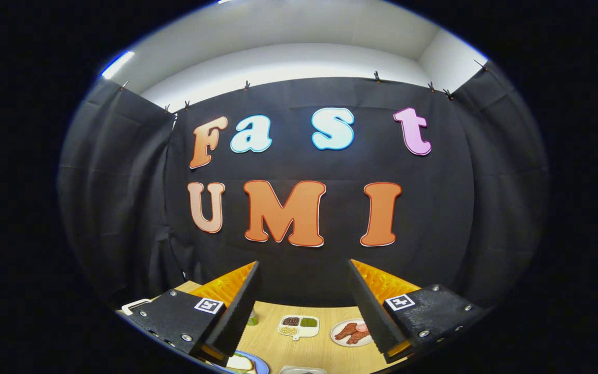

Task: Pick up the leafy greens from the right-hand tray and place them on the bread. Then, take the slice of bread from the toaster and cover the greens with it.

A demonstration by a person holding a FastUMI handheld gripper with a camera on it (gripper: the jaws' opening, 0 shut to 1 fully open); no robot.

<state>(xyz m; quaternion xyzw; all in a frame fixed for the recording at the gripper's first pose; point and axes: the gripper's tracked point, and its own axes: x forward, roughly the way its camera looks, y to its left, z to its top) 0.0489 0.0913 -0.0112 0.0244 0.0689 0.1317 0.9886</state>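
Gripper view: the gripper (304, 296) is held high and level, its two fingers spread wide apart with nothing between them, aimed at the black cloth wall (304, 259) of the booth more than at the work below. Down between the fingers runs a wooden table (270, 343). On it, just ahead of the gap, sits a small white divided dish (299, 326) with a short handle pointing back toward the gripper; its compartments hold dark, green and pale fillings, too small to say what they are. Just beside it, tucked against the right finger, is a round white plate (350, 332) carrying reddish-brown pieces that look like meat, their long axis slanting from the plate's near side up toward the right finger. Nearer in, under the left finger, a blue-rimmed plate (257, 363) carries a pale slice of bread (240, 362), mostly hidden, so its heading cannot be told. A white tray edge (301, 370) peeks in at the bottom between the fingers. Each finger mount bears a square black-and-white marker (208, 305); no readable writing on it.
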